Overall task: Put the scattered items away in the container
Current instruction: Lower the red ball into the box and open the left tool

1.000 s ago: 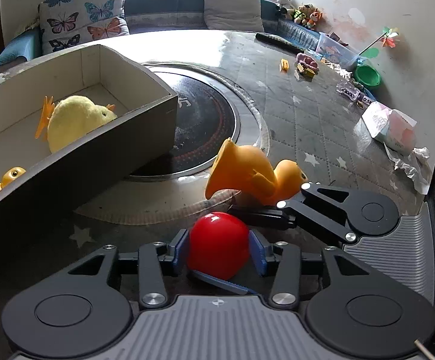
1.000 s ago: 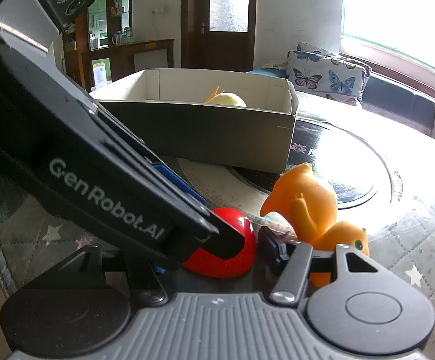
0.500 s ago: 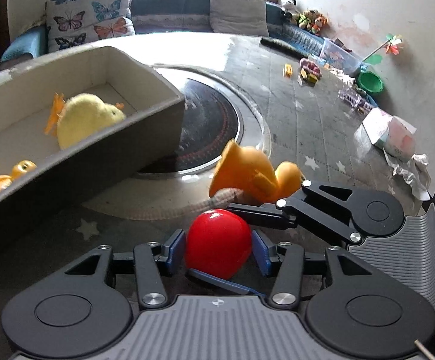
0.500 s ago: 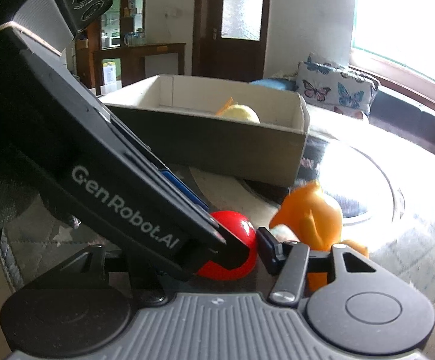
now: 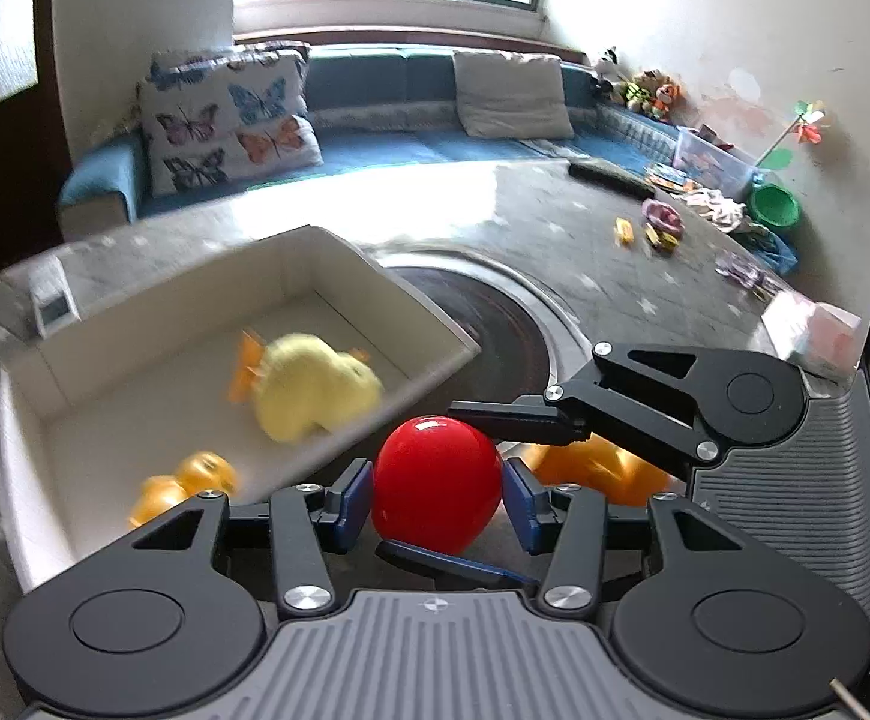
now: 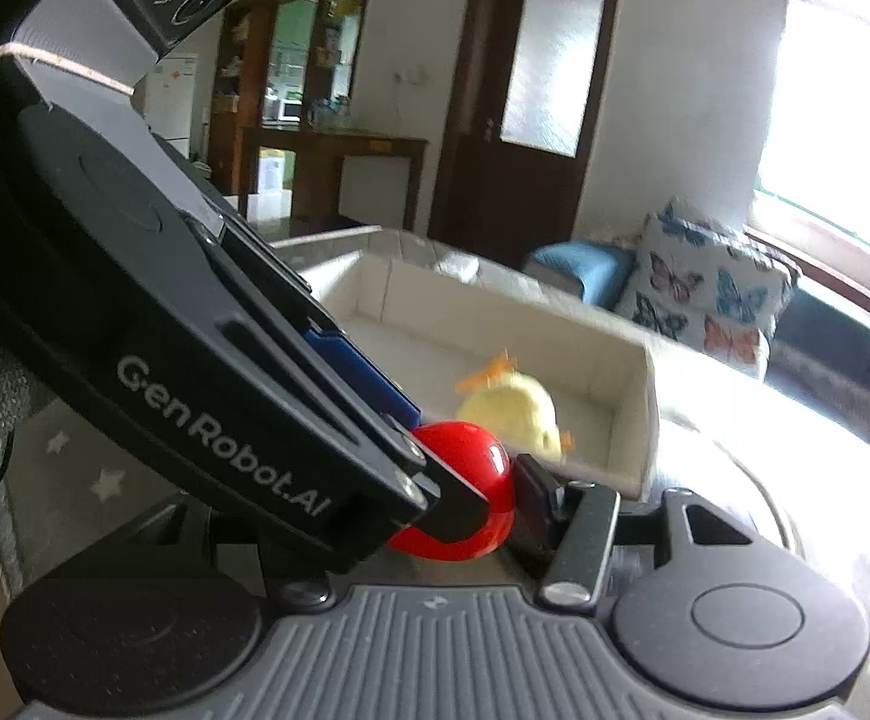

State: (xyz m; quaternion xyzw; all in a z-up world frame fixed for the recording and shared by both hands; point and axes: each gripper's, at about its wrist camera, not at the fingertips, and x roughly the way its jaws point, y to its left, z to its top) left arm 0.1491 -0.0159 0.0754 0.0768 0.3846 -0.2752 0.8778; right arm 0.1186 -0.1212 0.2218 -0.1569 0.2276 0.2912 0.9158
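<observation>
My left gripper (image 5: 437,491) is shut on a red ball (image 5: 437,483) and holds it lifted just outside the near right wall of the white box (image 5: 375,276). The box holds a yellow plush chick (image 5: 312,387) and a small orange duck (image 5: 186,483). My right gripper crosses in front from the right, one finger (image 5: 513,417) by the ball's top; a big orange duck (image 5: 600,468) shows under that finger, and whether it is gripped is hidden. In the right wrist view the left gripper body hides my right gripper's left finger; the ball (image 6: 471,456), chick (image 6: 513,411) and box (image 6: 633,372) show.
The box stands on a round grey table with a dark centre plate (image 5: 495,324). Small toys (image 5: 651,228), a green bowl (image 5: 774,204) and a tissue pack (image 5: 813,336) lie at the far right. A sofa with butterfly cushions (image 5: 225,120) runs behind.
Both grippers have risen and moved toward the box. The red ball has come up off the table in my left gripper; the box interior now shows from above.
</observation>
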